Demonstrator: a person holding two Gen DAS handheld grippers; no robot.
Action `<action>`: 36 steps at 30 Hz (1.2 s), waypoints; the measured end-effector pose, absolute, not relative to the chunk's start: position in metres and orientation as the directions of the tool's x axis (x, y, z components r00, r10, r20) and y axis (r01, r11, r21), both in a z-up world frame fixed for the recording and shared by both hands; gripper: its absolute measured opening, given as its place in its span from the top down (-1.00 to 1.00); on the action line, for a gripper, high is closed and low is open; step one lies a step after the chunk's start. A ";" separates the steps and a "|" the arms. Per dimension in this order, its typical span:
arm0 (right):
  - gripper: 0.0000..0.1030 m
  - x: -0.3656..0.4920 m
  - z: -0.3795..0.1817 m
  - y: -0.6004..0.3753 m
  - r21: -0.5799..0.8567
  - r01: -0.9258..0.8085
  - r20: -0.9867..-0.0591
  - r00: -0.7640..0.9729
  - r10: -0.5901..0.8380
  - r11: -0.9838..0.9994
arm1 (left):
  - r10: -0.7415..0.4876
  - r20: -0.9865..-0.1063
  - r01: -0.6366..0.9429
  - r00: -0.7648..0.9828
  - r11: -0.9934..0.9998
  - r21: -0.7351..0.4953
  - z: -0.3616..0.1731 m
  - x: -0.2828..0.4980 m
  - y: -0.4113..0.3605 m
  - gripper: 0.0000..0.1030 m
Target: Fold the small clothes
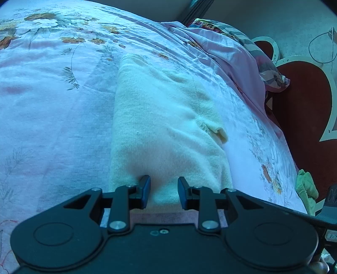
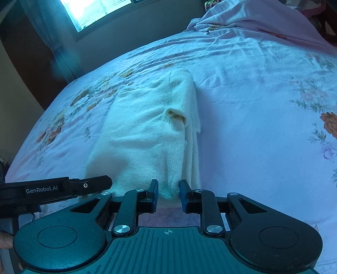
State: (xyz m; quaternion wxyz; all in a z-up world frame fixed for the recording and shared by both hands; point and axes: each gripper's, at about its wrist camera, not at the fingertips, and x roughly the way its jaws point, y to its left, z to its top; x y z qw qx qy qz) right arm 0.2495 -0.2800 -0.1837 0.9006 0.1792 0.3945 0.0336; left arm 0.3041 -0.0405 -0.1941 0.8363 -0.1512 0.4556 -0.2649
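A small cream knitted garment (image 1: 164, 116) lies on the bed, folded into a long narrow strip that runs away from me, with a sleeve cuff (image 1: 219, 132) turned onto its top. My left gripper (image 1: 164, 183) is shut on the near hem, and cloth fills the gap between its blue pads. In the right wrist view the same garment (image 2: 147, 130) shows its stacked folded edge on the right side. My right gripper (image 2: 169, 185) is shut on the near hem beside that edge. The left gripper (image 2: 105, 183) shows side-on at the hem's left corner.
The bed's pink floral sheet (image 1: 52, 105) spreads wide on both sides of the garment. Bunched bedding (image 1: 231, 42) lies at the far end. A green cloth (image 1: 305, 187) hangs by the bed's right edge, over a red heart-patterned mat (image 1: 305, 94). A window (image 2: 94, 10) glows beyond the bed.
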 end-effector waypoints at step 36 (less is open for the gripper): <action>0.97 0.332 -0.150 -0.245 0.185 -0.004 -0.638 0.760 0.123 0.983 | -0.560 -0.661 0.339 0.500 0.829 -0.445 -0.170 0.331 -0.053 0.50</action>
